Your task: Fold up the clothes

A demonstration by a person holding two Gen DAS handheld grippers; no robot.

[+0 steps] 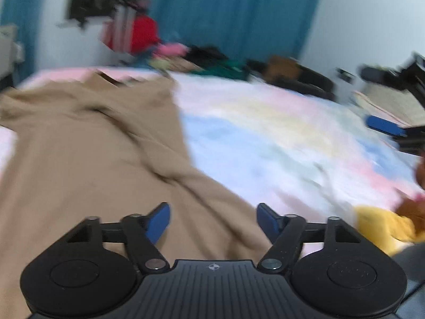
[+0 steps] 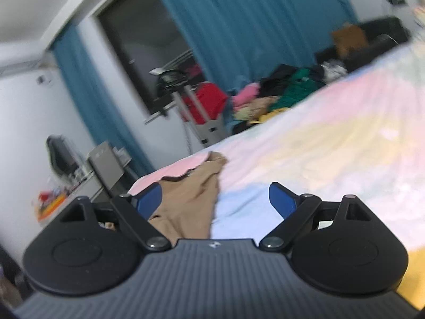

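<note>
- The left hand-held gripper [image 1: 213,222] is open, its blue pads [image 1: 158,223] spread wide with nothing between them; it hovers over the near end of a tan garment [image 1: 87,156].
- The right hand-held gripper [image 2: 215,203] is also open and empty, its pads [image 2: 282,202] apart above the bed, with the tan garment [image 2: 190,199] showing in the gap towards the left pad.
- In the left wrist view the right hand-held gripper [image 1: 385,126] appears at the right edge, above the sheet and well apart from the garment; the blur hides how its jaws stand there.
- The garment lies spread on the bed, on the left part of the sheet [image 1: 279,138] as the left camera sees it, rumpled, with a long fold running down its middle and its far end reaching near the bed's far edge.
- The sheet is pastel, in bands of pink, yellow and pale blue, and bare beside the garment on the right.
- A yellow cloth [image 1: 379,226] lies at the near right edge of the left view, just beside a hand [image 1: 418,202] that is mostly out of frame.
- Beyond the bed's far edge a heap of clothes [image 2: 276,95] sits in pink, green, black and yellow.
- Next to the heap stands a pale rack with a red item [image 2: 205,101] on it.
- A teal curtain [image 2: 252,21] hangs behind, beside a dark window [image 2: 148,42] and a white wall.
- Both views are blurred, so finer detail cannot be told.
</note>
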